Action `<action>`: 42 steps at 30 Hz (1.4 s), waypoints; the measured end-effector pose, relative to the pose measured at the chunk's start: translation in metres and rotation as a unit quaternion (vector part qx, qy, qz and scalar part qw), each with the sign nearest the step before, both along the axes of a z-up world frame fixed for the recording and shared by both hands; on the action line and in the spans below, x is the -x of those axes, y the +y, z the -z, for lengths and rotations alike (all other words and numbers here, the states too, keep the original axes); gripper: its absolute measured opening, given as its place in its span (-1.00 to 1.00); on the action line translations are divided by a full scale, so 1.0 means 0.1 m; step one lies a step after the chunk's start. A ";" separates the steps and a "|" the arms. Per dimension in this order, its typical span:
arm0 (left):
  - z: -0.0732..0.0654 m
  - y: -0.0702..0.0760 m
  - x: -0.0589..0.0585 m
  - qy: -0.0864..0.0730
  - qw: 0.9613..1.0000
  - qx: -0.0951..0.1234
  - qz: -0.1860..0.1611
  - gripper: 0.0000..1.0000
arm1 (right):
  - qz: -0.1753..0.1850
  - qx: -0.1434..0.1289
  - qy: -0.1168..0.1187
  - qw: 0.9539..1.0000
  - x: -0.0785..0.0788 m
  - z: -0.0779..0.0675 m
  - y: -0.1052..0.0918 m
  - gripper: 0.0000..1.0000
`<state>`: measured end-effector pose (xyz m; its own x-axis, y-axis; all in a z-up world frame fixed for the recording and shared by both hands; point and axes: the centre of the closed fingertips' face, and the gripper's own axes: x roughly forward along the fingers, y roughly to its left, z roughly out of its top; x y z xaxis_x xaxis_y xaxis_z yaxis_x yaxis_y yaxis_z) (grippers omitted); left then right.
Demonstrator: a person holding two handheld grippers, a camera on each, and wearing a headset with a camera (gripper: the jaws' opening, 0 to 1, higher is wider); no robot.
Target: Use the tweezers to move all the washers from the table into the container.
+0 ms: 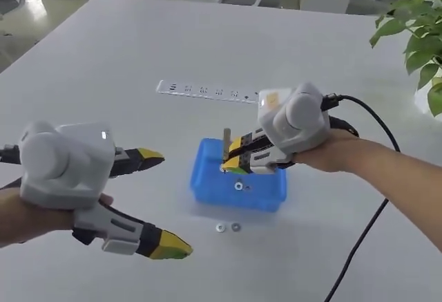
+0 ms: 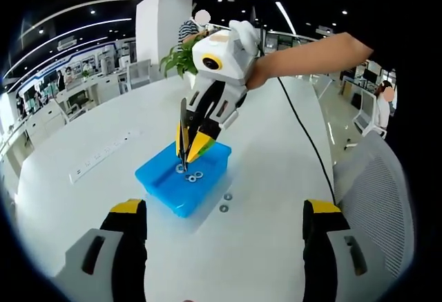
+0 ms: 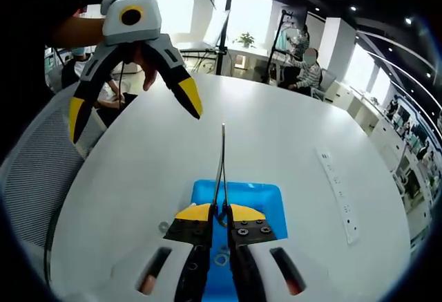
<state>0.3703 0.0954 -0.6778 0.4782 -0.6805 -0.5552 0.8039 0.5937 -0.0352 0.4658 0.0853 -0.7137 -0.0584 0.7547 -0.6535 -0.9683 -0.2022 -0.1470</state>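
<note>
A shallow blue rectangular container (image 1: 207,190) sits open on a white table (image 1: 103,74). A few small silver washers (image 1: 239,186) lie inside; two more lie side by side just in front. Thin metal tweezers (image 1: 226,142) stand upright, tips down in the container

White table (image 1: 103,60): blue plastic container (image 1: 235,202) at middle. Behind it, apart: long white power strip (image 1: 204,91). Just before container's near wall, on table: two small metal washers (image 1: 220,228), side by side. Inside container: more washers (image 1: 239,186), two or perhaps three, hard to count. Over container: right gripper (image 1: 238,162), thin metal tweezers (image 1: 226,142) clamped between jaws, tips down inside. Left of container: left gripper (image 1: 174,204), jaws spread. Far right: green leafy plant (image 1: 414,32).
</note>
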 end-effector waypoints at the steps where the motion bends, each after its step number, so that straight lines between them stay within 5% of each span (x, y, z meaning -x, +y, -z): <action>1: 0.00 0.00 0.00 0.000 1.000 0.000 0.000 0.99 | 0.000 0.001 0.001 1.000 -0.01 0.03 0.00 -0.84; 19: 0.05 -0.03 -0.21 0.006 1.000 0.006 0.008 0.72 | -0.021 0.015 0.016 1.000 -0.03 0.40 0.05 -0.83; 29: 0.03 -0.12 -0.48 -0.005 0.999 0.002 0.035 0.24 | -0.022 0.024 0.032 0.999 -0.04 0.58 0.01 -0.83; 42: 0.06 -0.23 -0.85 -0.029 0.998 -0.015 0.060 -0.33 | -0.025 0.020 0.037 0.999 -0.04 0.60 0.04 -0.83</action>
